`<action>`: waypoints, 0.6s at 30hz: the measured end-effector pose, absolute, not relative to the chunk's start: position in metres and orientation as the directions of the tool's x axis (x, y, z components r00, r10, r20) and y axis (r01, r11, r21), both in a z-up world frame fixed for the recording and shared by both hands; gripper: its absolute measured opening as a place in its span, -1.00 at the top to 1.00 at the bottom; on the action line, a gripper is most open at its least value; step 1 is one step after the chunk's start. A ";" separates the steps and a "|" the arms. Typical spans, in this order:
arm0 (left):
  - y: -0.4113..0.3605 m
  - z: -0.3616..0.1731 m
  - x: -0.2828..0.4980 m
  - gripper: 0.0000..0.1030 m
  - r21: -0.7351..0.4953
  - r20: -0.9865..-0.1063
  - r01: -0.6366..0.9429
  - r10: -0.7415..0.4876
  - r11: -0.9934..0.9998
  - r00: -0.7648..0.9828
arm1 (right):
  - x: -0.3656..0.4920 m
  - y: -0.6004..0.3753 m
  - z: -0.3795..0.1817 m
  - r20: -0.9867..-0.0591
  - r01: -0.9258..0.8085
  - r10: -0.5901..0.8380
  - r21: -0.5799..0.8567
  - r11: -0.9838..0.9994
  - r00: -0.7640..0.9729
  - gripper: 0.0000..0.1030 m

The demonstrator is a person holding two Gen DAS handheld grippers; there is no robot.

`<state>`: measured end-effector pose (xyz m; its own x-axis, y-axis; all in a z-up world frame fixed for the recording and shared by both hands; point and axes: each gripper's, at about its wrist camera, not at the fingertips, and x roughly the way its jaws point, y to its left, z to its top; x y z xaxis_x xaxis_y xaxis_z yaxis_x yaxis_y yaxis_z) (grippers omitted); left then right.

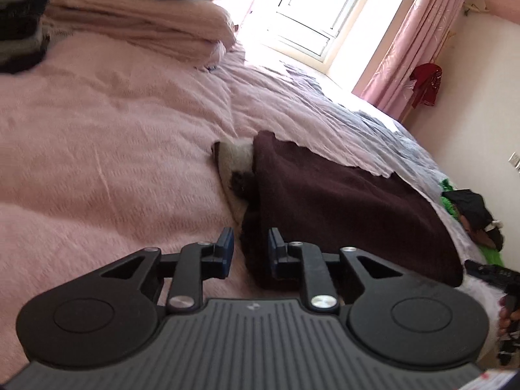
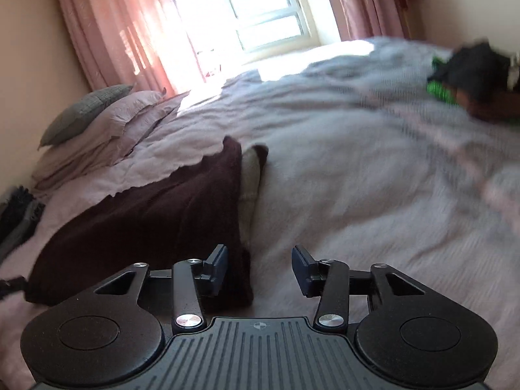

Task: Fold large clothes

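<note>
A dark maroon knitted garment (image 1: 341, 201) lies folded lengthwise on the pink bedspread (image 1: 97, 123), with a beige and white part (image 1: 237, 159) sticking out at its far end. My left gripper (image 1: 250, 248) hovers open just above the garment's near left corner, nothing between its fingers. In the right wrist view the same maroon garment (image 2: 146, 214) stretches away at left, a beige strip (image 2: 252, 175) along its right edge. My right gripper (image 2: 260, 268) is open over the garment's near right corner, holding nothing.
Pillows (image 1: 139, 22) are stacked at the head of the bed. Dark folded clothes (image 1: 19, 26) sit at the far left. A heap of black, green and brown clothes (image 2: 471, 74) lies by the bed's far edge. Window and pink curtains (image 2: 107, 32) stand beyond. A hand (image 1: 508, 318) holds the other gripper.
</note>
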<state>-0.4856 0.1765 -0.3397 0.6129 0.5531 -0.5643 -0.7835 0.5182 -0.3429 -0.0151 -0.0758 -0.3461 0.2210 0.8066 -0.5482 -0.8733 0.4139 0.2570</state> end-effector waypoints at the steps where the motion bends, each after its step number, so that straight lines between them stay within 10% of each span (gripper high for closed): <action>1: 0.177 -0.330 -0.482 0.67 -0.287 -0.554 -0.801 0.592 0.525 0.586 | -0.025 -0.072 -0.338 -0.521 -0.896 0.814 0.184 0.403 0.259 0.19; 14: 0.210 -0.373 -0.331 0.55 0.082 -0.619 -0.801 0.660 0.593 0.425 | -0.096 0.075 -0.401 -0.506 -0.912 0.769 -0.323 0.252 0.391 0.18; 18: 0.222 -0.374 -0.350 0.55 0.044 -0.630 -0.818 0.651 0.573 0.423 | -0.041 0.051 -0.398 -0.559 -0.950 0.774 -0.091 0.299 0.297 0.11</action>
<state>-0.3502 0.2221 -0.3745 0.4227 0.6511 -0.6303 -0.8182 0.5733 0.0435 -0.0411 0.0505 -0.3977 0.2974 0.7741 -0.5588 -0.9498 0.2993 -0.0909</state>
